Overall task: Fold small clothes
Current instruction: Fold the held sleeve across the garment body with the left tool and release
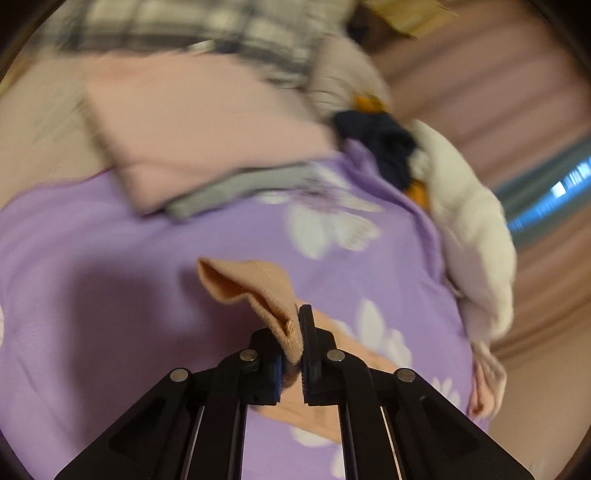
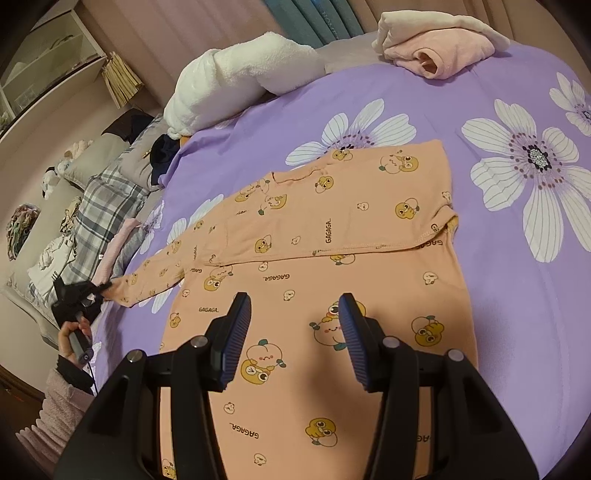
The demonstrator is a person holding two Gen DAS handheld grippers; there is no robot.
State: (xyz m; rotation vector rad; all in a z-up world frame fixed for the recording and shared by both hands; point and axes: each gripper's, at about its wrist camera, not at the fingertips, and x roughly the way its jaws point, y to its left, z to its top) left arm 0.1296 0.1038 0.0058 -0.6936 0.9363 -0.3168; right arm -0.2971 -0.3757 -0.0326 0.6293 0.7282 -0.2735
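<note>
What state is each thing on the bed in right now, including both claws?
Left claw: shut on the sleeve cuff.
Right claw: open, empty, above the shirt.
Peach shirt: spread flat, one side folded over.
Sleeve cuff: pinched and lifted off the sheet.
Pink garment: folded, stacked on a grey one.
White towel: bunched at the bed's edge.

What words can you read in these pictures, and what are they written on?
"GAGAGA." is printed many times, some upside down or sideways, on the peach shirt.
Lettering on the teal cloth at the top is too blurred to read.
The left wrist view is blurred and shows no words.
</note>
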